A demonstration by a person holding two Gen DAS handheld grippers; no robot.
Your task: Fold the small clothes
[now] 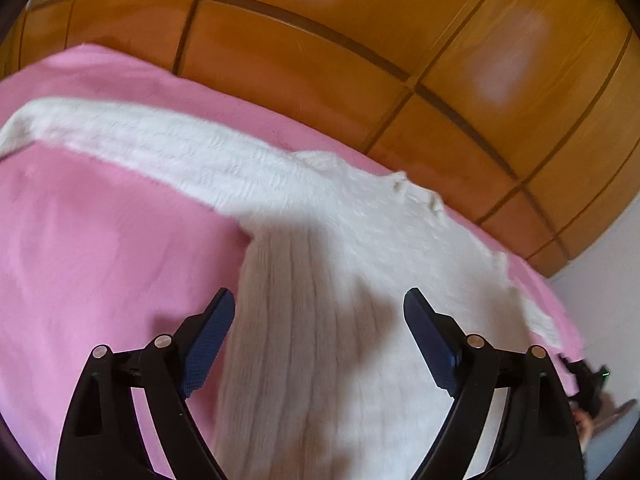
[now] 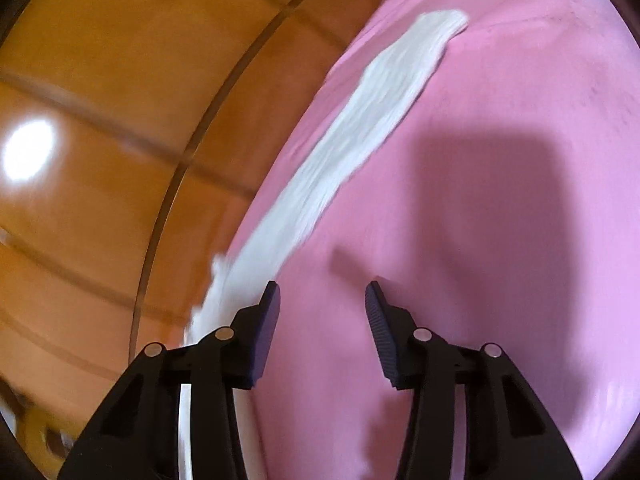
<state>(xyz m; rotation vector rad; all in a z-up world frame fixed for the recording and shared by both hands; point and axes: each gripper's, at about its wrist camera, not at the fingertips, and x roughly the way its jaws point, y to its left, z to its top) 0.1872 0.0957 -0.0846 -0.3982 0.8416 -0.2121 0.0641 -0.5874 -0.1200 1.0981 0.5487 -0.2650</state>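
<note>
A fluffy white knit sweater (image 1: 328,240) lies spread on a pink blanket (image 1: 100,240), one long sleeve (image 1: 140,140) stretched toward the left. My left gripper (image 1: 319,300) hovers over the sweater's ribbed body, jaws wide apart and open, nothing pressed between the blue pads. In the right wrist view a white sleeve (image 2: 360,120) runs along the pink blanket's (image 2: 500,160) left edge. My right gripper (image 2: 323,288) is open above bare pink fabric, just right of the sleeve, holding nothing.
Glossy orange-brown wooden wardrobe panels (image 1: 360,60) stand behind the bed; the same wooden panels (image 2: 100,140) fill the left of the right wrist view. A white wall (image 1: 608,280) shows at far right. The other gripper's black part (image 1: 588,380) and a hand appear at the bed's right edge.
</note>
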